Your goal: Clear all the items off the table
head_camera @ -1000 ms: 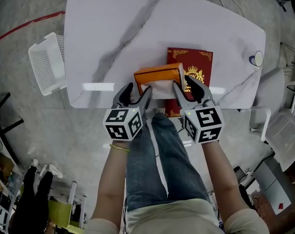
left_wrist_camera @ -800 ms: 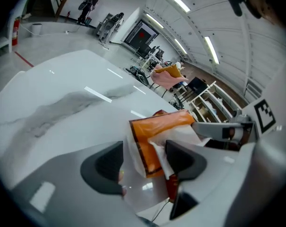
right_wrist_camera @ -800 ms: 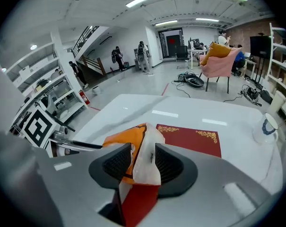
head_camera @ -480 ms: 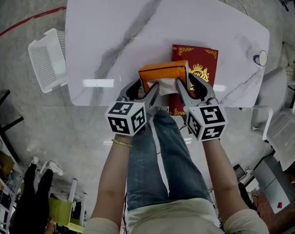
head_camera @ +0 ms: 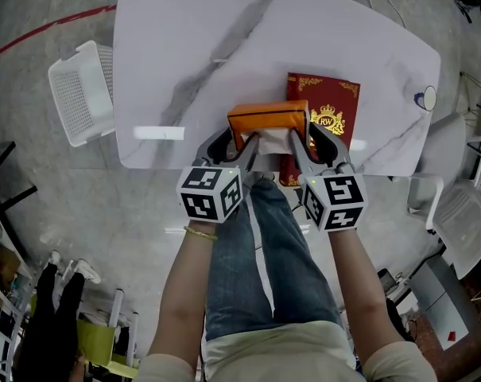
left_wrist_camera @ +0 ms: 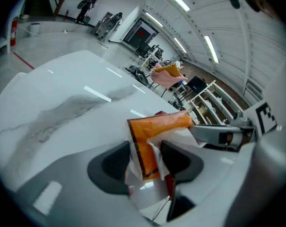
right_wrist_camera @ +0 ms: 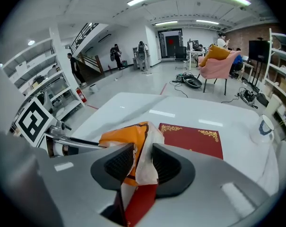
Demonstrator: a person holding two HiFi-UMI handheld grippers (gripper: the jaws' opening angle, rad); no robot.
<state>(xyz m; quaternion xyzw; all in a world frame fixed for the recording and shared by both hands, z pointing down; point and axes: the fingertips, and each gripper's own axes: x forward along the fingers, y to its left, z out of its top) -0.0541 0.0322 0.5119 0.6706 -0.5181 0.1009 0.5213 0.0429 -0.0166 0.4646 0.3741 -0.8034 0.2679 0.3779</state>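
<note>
Left claw [left_wrist_camera: 145, 159], seen from its own camera: both dark pads clenched on the near-left corner of the orange packet [left_wrist_camera: 154, 129], whose white wrapper edge is pinched between them; the jaws have just been closing on it. Right claw [right_wrist_camera: 140, 161], seen from its own camera: pads grasping the packet's near-right corner with crumpled white film between them, these jaws likewise just closing.

Head view: the two claws meet the packet from 6 o'clock, side by side, each with its marker cube [head_camera: 211, 193] toward the person. The packet sits near the tabletop [head_camera: 192, 54] front edge, its right end overlapping the red book [head_camera: 329, 106], which lies at 3 o'clock of it and bears a gold crest. Whether the packet rests on the surface or is raised cannot be told.

Shown only by the head view: a white basket [head_camera: 77, 94] beside the tabletop's edge at 9 o'clock, and the person's legs [head_camera: 256, 261] at 6 o'clock.

Shown only by the right gripper view: the book's gold corner ornaments, and distant people across the hall at 12 o'clock. It also shows a small round object [right_wrist_camera: 265, 126] at the far right tabletop edge, at 3 o'clock
</note>
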